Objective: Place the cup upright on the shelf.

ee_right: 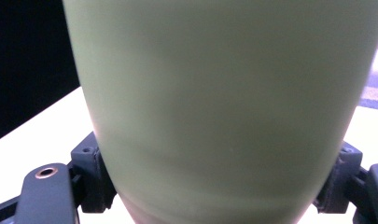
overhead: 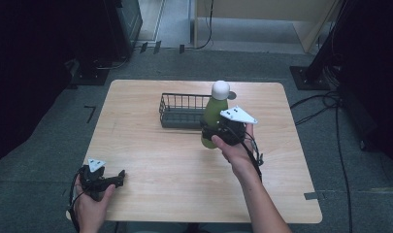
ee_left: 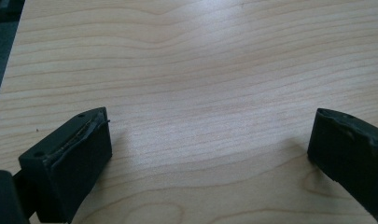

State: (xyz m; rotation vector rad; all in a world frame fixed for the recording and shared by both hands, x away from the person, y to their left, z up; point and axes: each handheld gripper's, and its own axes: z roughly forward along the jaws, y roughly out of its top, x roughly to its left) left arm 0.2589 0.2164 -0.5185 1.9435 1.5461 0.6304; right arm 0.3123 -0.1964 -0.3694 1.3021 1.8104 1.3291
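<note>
Clearly, the right claw [overhead: 214,135] is clamped on the lower body of a green bottle [overhead: 214,116] with a rounded white cap [overhead: 221,90], one jaw pressed against each side of it in the right gripper view, where the bottle [ee_right: 224,102] stands plain matt green with no label, brand or writing to be read on the side that faces the camera. From above, the bottle stands upright in that grip, its cap well above the claw and its base just below it over the wooden table [overhead: 174,160]; whether the base touches the wood cannot be told. Just beyond the right claw, on its left, sits a black wire basket [overhead: 182,112], close beside the bottle. The left claw [overhead: 120,175] rests low at the near left corner of the table, far from the bottle and basket, its jaws spread wide apart with bare wood grain between them in the left gripper view.
</note>
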